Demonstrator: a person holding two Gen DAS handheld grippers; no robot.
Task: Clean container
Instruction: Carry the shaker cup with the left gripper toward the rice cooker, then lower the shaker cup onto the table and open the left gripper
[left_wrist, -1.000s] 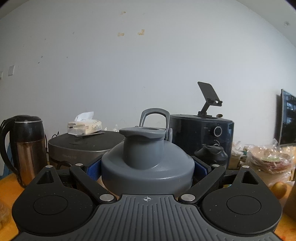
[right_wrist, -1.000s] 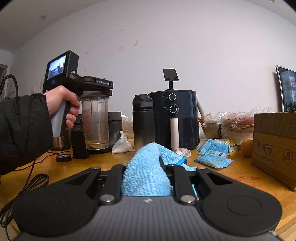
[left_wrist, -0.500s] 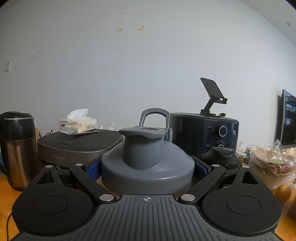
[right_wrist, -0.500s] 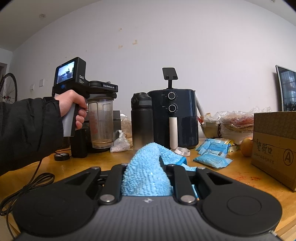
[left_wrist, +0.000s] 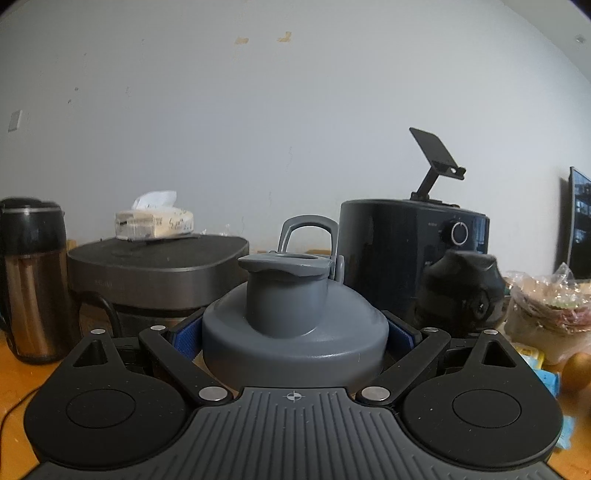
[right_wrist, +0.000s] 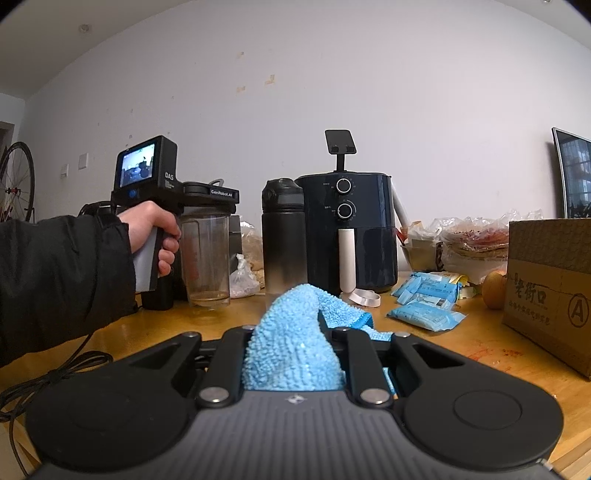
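Note:
My left gripper (left_wrist: 293, 332) is shut on the grey lid (left_wrist: 291, 332) of a clear plastic shaker container (right_wrist: 205, 258). In the right wrist view the left gripper (right_wrist: 207, 194) clamps the container's top, and the container stands at the table's back left with a little brownish residue at the bottom. My right gripper (right_wrist: 293, 354) is shut on a light blue microfibre cloth (right_wrist: 295, 343), which bunches up between the jaws and trails onto the wooden table (right_wrist: 166, 332) in front.
A dark bottle (right_wrist: 282, 236) and a black air fryer (right_wrist: 347, 232) stand right of the container. Blue packets (right_wrist: 428, 302), a cardboard box (right_wrist: 550, 288) and food bags lie right. A kettle (left_wrist: 33, 280) and a grey cooker (left_wrist: 159, 273) stand behind; a cable (right_wrist: 48, 376) lies left.
The left gripper with the container has come down and moved right, toward the dark bottle. The right gripper and cloth have not moved.

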